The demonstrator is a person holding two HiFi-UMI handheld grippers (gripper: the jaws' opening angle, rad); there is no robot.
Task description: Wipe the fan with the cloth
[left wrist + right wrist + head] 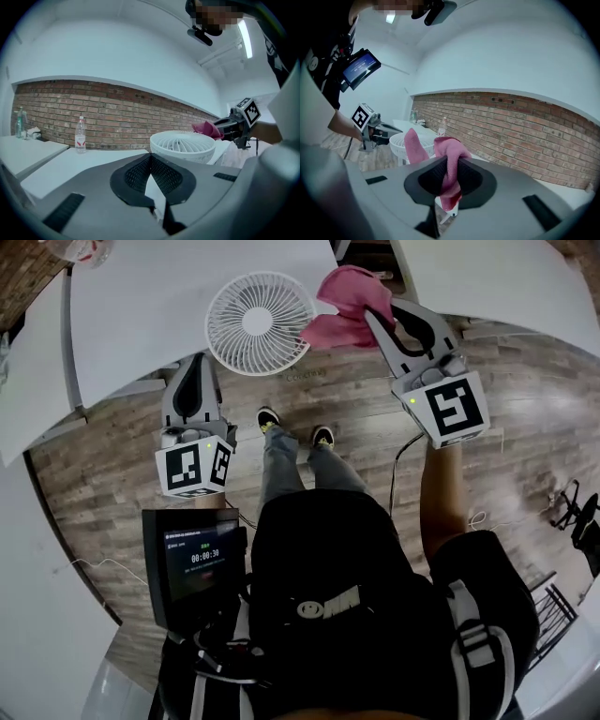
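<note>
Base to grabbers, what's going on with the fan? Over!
Right gripper shut on pink cloth, by fan rim. Left gripper shut, empty, short of fan. Fan face-up on table, nothing blocking.

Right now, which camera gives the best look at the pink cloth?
The right gripper view: the cloth sits close up, pinched between the right gripper's fingers. The head view shows it bunched beside the fan; the left gripper view catches a small pink patch beyond the fan.
</note>
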